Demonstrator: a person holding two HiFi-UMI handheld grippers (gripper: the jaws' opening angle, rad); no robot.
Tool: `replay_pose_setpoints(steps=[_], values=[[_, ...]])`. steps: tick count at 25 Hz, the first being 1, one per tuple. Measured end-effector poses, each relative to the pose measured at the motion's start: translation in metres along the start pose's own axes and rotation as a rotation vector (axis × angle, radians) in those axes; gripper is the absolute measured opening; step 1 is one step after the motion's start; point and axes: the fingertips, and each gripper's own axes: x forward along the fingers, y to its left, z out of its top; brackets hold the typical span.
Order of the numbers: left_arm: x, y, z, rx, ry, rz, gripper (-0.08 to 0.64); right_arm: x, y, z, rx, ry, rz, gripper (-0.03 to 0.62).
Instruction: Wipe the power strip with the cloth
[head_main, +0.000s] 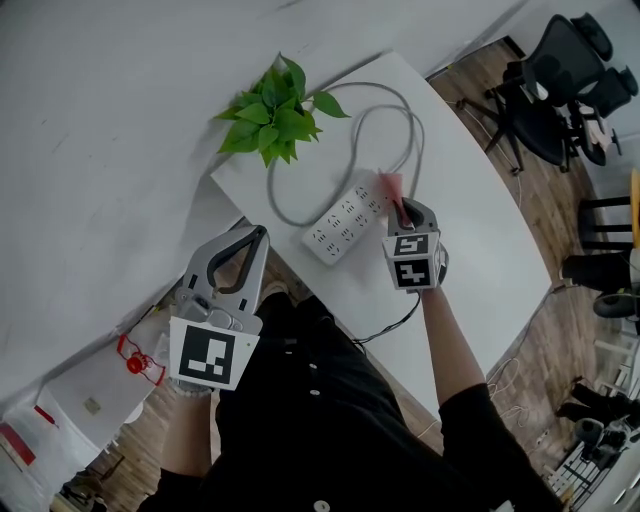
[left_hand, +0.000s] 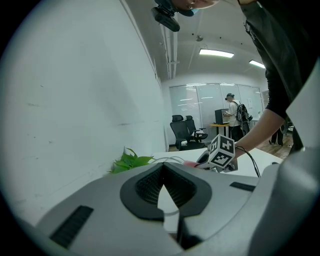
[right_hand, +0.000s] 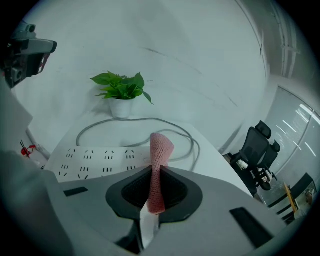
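A white power strip (head_main: 345, 218) lies slantwise near the table's front edge, and its grey cable (head_main: 400, 108) loops behind it. My right gripper (head_main: 400, 208) hovers at the strip's right end, shut on a pink cloth (head_main: 390, 185) that sticks up between the jaws. In the right gripper view the cloth (right_hand: 160, 150) stands folded above the jaws of the right gripper (right_hand: 159, 170), with the power strip (right_hand: 95, 160) just ahead to the left. My left gripper (head_main: 258, 238) is off the table's near-left edge, shut with nothing in it. The left gripper (left_hand: 164, 179) points toward the table.
A small potted green plant (head_main: 275, 110) stands at the far left corner of the white table (head_main: 480, 230), against the wall. Black office chairs (head_main: 560, 70) stand on the wooden floor to the right. White boxes and a red item (head_main: 135, 365) sit on the floor at left.
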Motion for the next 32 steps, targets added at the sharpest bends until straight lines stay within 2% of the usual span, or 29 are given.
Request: replay_pose_setpoints(steps=[12,26,32], values=[[0.005,-0.005,0.0,0.004,-0.007,-0.034,0.012,-0.009,0.061,0.01,-0.089,-0.017,0.151,0.057],[0.005,-0.004,0.001,0.003,-0.014,-0.041,0.012,-0.03,0.131,0.01,-0.102,-0.055,0.344,0.057],[0.006,-0.003,0.001,0.003,-0.014,-0.041,0.012,-0.041,0.157,0.008,-0.138,-0.063,0.426,0.057]])
